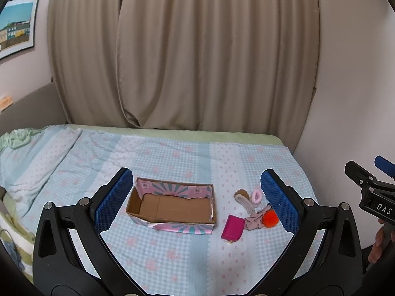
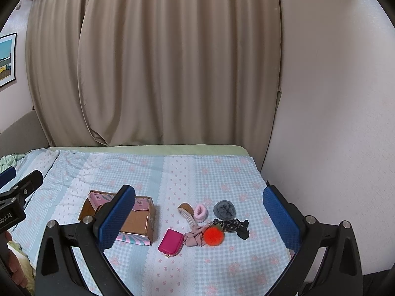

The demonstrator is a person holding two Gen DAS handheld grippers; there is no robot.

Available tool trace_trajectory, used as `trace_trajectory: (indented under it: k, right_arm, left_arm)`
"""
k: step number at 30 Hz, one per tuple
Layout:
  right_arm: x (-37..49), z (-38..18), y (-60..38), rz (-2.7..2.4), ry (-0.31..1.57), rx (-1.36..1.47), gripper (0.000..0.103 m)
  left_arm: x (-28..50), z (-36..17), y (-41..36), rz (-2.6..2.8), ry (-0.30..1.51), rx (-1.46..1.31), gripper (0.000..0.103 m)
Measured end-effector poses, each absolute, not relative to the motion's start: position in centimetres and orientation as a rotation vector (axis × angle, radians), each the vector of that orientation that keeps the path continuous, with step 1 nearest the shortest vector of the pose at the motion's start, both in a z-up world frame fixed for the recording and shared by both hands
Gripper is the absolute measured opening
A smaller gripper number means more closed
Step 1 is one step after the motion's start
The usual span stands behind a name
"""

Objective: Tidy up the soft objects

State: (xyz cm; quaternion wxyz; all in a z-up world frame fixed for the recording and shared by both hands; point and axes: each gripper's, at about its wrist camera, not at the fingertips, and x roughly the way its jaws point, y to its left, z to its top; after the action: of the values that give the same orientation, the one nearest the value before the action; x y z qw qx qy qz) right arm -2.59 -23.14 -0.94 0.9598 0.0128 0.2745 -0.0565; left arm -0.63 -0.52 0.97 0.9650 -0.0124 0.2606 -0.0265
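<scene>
I hold both grippers wide apart and empty above the bed. The soft clutter, led by the magenta zip pouch (image 2: 171, 242), lies centred before my right gripper (image 2: 198, 218); the open cardboard box (image 1: 172, 208) sits left, before my left gripper (image 1: 196, 201).

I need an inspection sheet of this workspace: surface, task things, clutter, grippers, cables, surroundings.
Surface: bed with checked blue bedspread, rumpled at left.
Job's things: open cardboard box, empty; right of it magenta pouch, orange pompom, pink scrunchie, grey fluffy scrunchie, dark patterned scrunchie.
Clutter: nothing seen.
Grippers: left hand-held gripper open, empty; right hand-held gripper open, empty.
Cables: nothing seen.
Surroundings: beige curtain, framed picture.
</scene>
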Motion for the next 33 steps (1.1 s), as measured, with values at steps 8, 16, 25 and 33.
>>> trace_trajectory:
  k: [8,16,25,33]
  right_arm:
    - [-2.5,-1.1,-23.2,-0.114,0.558,0.029,0.103]
    - [-2.0,-1.4,-22.8,-0.132,0.582,0.042,0.103]
    - [0.6,-5.0,-24.4,-0.172,0.647,0.078,0.103]
    - [3.8,-9.9,-29.2,-0.141,0.73,0.07,0.103]
  left_arm:
    - [-0.2,0.9,0.1,-0.069,0.546,-0.024,0.103]
    - [2.0,-0.5,0.9,-0.115,0.605,-0.018,0.103]
    - [5.3,-6.3,-1.2,-0.197,0.679,-0.011,0.102]
    - [7.4,-14.0,-7.0,-0.203,0.778,0.038,0.102]
